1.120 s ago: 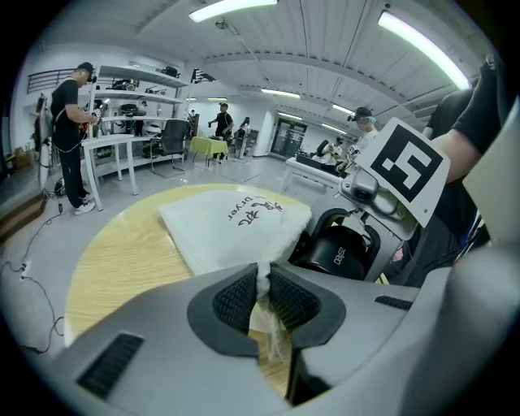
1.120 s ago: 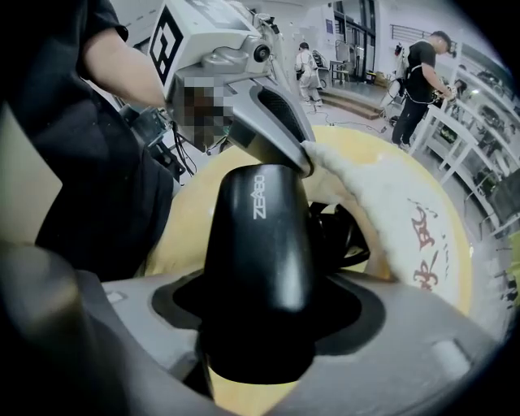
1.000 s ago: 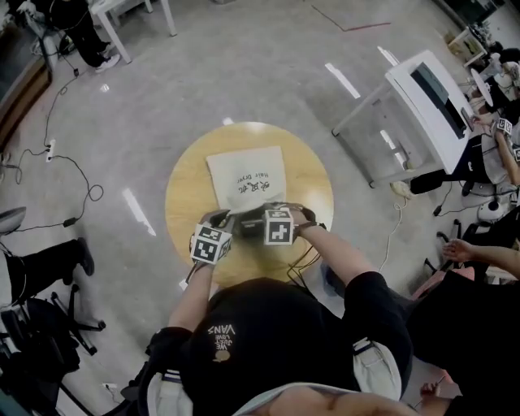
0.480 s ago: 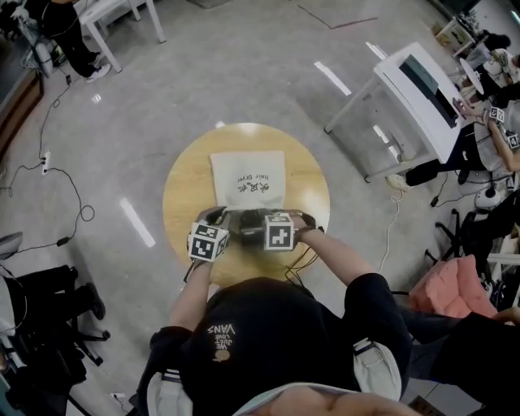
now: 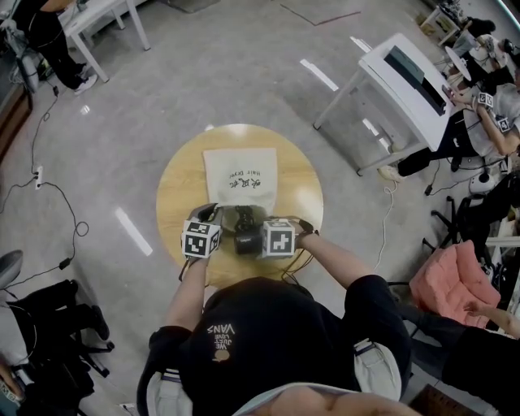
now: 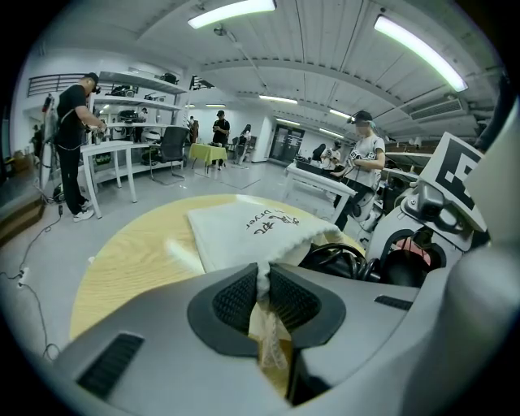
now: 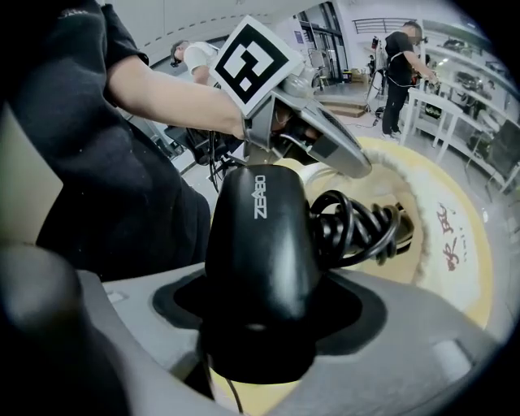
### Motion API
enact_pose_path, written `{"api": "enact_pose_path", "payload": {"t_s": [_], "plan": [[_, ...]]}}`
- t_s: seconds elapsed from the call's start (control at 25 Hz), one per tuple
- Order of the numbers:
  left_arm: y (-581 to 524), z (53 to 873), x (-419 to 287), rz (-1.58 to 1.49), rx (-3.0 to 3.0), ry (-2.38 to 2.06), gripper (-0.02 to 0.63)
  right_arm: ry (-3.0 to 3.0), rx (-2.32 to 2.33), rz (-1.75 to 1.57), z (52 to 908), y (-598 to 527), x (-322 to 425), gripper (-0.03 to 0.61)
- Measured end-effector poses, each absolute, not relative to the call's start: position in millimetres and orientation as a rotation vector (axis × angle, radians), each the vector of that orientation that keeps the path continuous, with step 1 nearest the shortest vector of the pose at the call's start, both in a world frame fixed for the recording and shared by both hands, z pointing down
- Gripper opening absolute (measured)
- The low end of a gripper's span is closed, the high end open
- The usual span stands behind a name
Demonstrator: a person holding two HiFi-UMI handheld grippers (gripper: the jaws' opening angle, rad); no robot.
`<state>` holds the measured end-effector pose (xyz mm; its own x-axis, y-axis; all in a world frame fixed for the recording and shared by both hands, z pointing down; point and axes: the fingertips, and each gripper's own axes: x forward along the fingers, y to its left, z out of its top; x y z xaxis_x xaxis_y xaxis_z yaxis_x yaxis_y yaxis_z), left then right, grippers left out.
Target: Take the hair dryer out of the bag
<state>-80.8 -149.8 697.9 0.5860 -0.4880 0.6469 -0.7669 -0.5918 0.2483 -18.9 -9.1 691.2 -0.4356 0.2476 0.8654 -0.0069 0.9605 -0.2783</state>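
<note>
A white drawstring bag [image 5: 240, 175] with dark print lies flat on the round wooden table [image 5: 175, 195]. My left gripper [image 6: 264, 296] is shut on the bag's gathered mouth hem at the near edge. A black hair dryer [image 7: 260, 244] stands between the jaws of my right gripper [image 7: 260, 325], which is shut on its body. Its coiled black cord [image 7: 357, 231] trails back toward the bag's opening. In the head view the hair dryer [image 5: 246, 230] sits between the two marker cubes, just outside the bag mouth.
A white desk [image 5: 406, 77] stands on the floor to the far right, with seated people beyond it. Another white table [image 5: 97, 16] is at the far left. Cables [image 5: 49, 187] run over the floor on the left, and a dark chair [image 5: 49, 325] stands near left.
My right gripper has drawn the hair dryer up and toward me, so more of it shows outside the bag. The left gripper has kept its hold and place.
</note>
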Motion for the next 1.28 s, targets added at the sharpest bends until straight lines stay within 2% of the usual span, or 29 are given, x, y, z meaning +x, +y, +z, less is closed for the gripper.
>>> {"api": "enact_pose_path", "payload": {"t_s": [1.28], "plan": [[-143.5,695.5,-76.3,0.79,2.385,-0.884,0.051,-2.195,-0.01,0.531,650.5,61.7,-39.0,0.351]]}}
